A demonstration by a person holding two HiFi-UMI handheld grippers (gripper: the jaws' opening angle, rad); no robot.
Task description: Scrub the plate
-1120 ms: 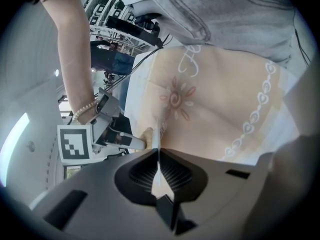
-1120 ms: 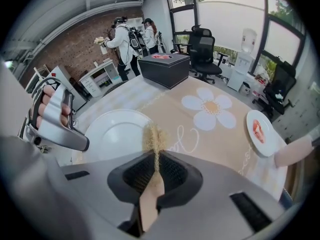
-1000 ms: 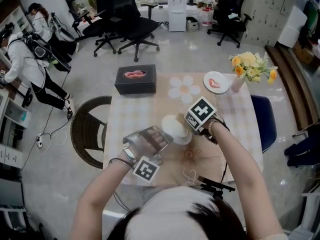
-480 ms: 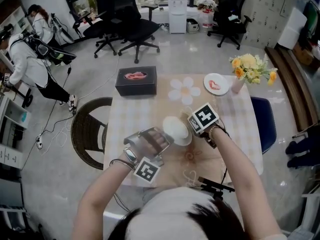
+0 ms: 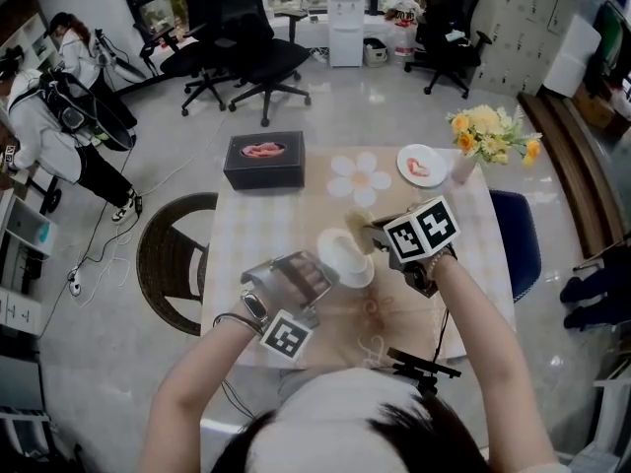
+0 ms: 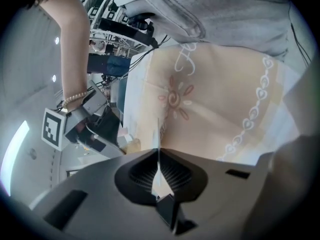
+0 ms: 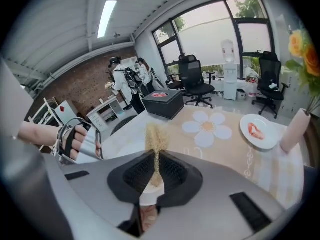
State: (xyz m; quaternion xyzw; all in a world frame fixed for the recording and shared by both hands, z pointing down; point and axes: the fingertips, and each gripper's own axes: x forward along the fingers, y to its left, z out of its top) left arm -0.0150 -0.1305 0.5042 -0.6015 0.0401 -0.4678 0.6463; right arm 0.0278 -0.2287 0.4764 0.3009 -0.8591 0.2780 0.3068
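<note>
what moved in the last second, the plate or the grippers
The right gripper, shut on its brush, drew back to the person's right, uncovering more of the plate. The left gripper stays clamped on the plate's edge, and the plate barely moved. Nothing was taken hold of or let go.

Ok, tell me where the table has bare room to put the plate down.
Bare cloth lies on the left between the black box and the left hand-held gripper, and on the right below the vase. The far edge is crowded: box, flower mat, small dish, vase.
</note>
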